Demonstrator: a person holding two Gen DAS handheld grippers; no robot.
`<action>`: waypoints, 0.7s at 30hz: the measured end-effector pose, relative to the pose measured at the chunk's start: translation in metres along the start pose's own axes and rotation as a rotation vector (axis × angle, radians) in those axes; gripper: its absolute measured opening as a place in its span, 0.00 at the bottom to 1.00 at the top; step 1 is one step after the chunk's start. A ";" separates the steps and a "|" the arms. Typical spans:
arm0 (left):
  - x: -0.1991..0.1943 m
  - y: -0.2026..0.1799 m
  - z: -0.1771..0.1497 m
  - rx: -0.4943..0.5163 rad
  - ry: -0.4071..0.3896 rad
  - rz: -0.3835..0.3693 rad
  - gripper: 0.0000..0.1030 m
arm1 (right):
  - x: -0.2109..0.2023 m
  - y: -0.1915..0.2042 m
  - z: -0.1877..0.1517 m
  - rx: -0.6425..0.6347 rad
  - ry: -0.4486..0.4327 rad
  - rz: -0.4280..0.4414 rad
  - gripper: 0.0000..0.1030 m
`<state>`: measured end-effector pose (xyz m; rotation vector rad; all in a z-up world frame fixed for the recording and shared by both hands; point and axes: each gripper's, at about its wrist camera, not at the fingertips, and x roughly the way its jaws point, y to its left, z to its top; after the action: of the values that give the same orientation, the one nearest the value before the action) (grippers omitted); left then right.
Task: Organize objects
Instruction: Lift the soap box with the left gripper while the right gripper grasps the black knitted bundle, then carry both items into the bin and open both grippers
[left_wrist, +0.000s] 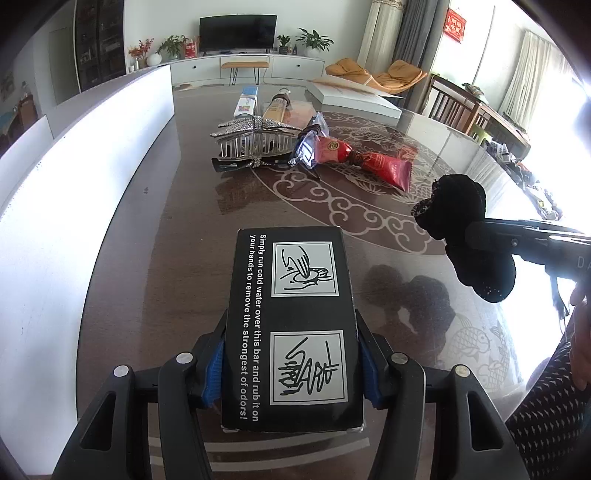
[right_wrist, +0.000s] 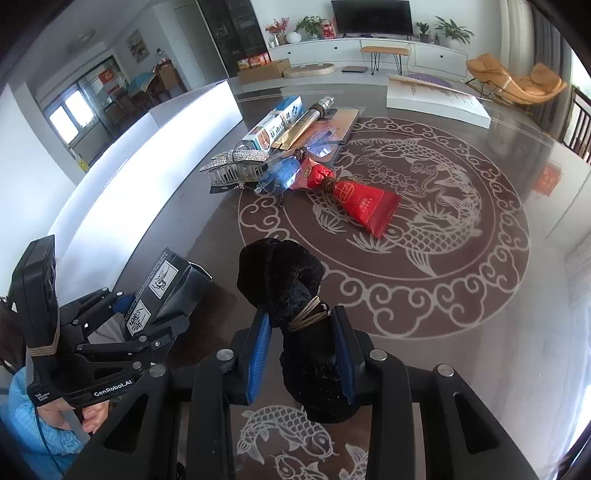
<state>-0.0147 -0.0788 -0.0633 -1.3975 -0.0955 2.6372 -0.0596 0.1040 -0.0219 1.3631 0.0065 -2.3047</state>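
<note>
Black box (left_wrist: 291, 328) printed with white instructions and two line drawings sits clamped between the blue pads of the left tongs (left_wrist: 291, 363), held above the bench (left_wrist: 177, 229); its near end is cut off behind the tong frame in the left wrist view. Beside it, the right tongs (right_wrist: 301, 350) are clenched on a black fuzzy scrunchie (right_wrist: 284, 284) bound with tan elastic bands, also lifted off the glossy surface; its lower part is lost in shadow between the pads.

Farther back on the bench lies a cluster of things, overlapping so that edges are hard to separate: a rhinestone hair claw (left_wrist: 251, 138), clear-framed glasses (right_wrist: 291, 166) lying partly over a red tube (right_wrist: 354, 199), a white and blue carton (right_wrist: 275, 123), and a gold tube (right_wrist: 306, 122) with a silver cap resting on something flat and pinkish that I cannot identify. A white open bin (right_wrist: 159, 155) runs along the bench's left edge; its inside is washed out by glare, so any contents cannot be made out. A white flat box (right_wrist: 436, 99) sits at the far side.
</note>
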 end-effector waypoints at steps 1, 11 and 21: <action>-0.006 -0.001 -0.001 0.008 -0.008 -0.008 0.56 | -0.007 0.000 -0.006 0.023 -0.016 0.009 0.33; -0.084 0.014 0.014 0.009 -0.150 -0.039 0.56 | -0.035 0.043 0.000 0.079 -0.112 0.091 0.33; -0.151 0.117 0.028 -0.144 -0.246 0.113 0.56 | -0.030 0.113 0.034 0.019 -0.112 0.216 0.33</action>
<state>0.0332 -0.2192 0.0604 -1.1408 -0.2470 2.9387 -0.0319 0.0067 0.0458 1.1791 -0.1891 -2.1992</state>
